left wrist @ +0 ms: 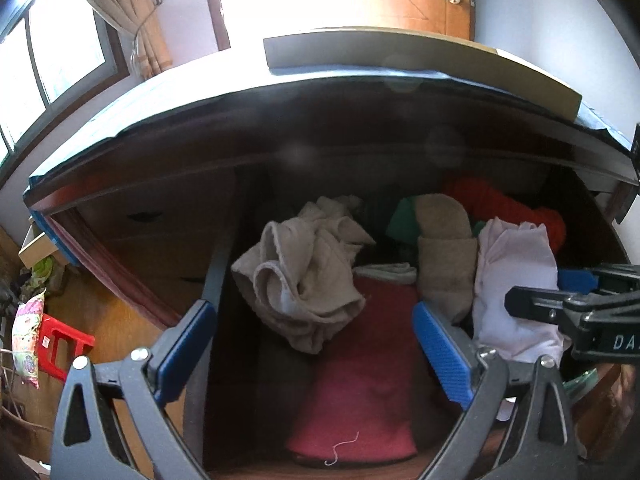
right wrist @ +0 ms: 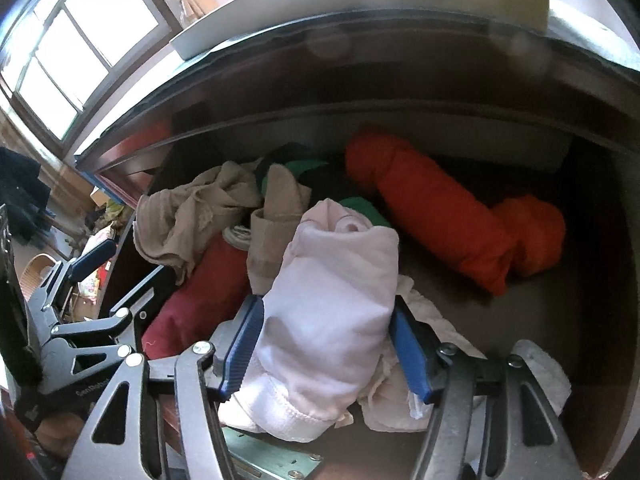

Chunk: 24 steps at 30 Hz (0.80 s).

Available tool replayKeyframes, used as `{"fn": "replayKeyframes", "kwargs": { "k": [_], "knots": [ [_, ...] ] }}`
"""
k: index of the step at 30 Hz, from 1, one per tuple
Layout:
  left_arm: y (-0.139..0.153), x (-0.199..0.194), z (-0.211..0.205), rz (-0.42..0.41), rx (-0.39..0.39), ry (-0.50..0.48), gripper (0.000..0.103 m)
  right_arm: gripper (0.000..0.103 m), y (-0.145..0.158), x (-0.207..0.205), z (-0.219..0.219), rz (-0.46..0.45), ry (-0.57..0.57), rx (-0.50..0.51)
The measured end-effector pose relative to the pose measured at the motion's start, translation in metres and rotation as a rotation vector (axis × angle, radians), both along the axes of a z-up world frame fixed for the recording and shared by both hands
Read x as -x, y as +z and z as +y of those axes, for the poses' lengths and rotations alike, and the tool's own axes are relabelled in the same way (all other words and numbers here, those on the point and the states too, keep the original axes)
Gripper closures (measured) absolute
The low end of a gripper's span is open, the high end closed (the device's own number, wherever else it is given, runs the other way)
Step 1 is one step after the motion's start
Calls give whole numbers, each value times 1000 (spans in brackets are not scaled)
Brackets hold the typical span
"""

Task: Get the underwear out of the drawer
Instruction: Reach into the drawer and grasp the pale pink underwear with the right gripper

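Underwear, a pale pink bundle (right wrist: 328, 308), lies at the near right of the open drawer (right wrist: 592, 360) with the right gripper (right wrist: 326, 350) set around it: both blue pads press its sides, the cloth bulging between them, so the gripper is clenched on the garment. From the left wrist view the same bundle (left wrist: 516, 280) sits right of centre. The left gripper (left wrist: 312, 352) hangs released, jaws spread wide, over a dark red folded cloth (left wrist: 360, 380) at the near middle, touching nothing that can be seen. Just beyond that cloth lies a crumpled beige garment (left wrist: 304, 276), left of the pink bundle. A tan folded piece (left wrist: 444, 256) stands between them. Farther back, an orange-red roll (right wrist: 432, 216) lies along the far right, with green fabric (left wrist: 404, 220) beside it. A flat box (left wrist: 420, 56) rests on the cabinet top above.
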<state>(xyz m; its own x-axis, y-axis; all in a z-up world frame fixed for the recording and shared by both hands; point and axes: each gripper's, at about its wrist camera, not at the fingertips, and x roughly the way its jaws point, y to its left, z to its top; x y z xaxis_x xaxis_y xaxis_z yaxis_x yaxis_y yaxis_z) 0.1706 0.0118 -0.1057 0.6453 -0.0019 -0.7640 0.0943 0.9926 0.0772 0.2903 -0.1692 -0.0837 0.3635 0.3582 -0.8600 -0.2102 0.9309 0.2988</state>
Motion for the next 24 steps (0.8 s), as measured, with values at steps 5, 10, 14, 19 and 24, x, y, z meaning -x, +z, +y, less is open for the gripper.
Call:
{"fn": "replayKeyframes", "kwargs": {
  "k": [5,10,14,19,24],
  "knots": [
    [-1,-1,1,2,1,2,3,40,-2,-1,4,5,-4,22],
    [-1,-1,0,0,-9,1,3,40,-3,2,15,-5,14,96],
    [-2,-1,-2,0,-17,-1,3,49,-4,1,21,-11,27,134],
    [-3,-2,-2,-1,-21,-1,3,69,-7,2,19,-23,11,138],
    [-4,-2,-3,2,-30,-3,3,84,-3,10,11,-76,13,76]
  ]
}}
